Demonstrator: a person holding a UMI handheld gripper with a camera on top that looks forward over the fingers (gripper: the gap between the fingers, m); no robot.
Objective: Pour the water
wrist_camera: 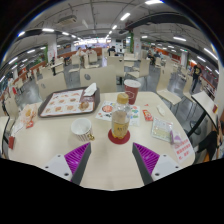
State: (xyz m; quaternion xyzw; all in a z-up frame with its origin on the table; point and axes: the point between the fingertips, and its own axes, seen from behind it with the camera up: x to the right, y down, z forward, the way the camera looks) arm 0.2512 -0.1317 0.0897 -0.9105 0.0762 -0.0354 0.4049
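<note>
A clear bottle with amber liquid stands on a red coaster on the pale table, just ahead of my fingers. Beyond it sit a second drink cup and a red cup. A white cup stands to the bottle's left. My gripper is open, its purple pads spread wide with only bare tabletop between them. The bottle is ahead of the fingertips, apart from them.
A tray with food lies at the back left of the table. Papers and packets lie at the right. Chairs stand around the table, and other tables fill the hall beyond.
</note>
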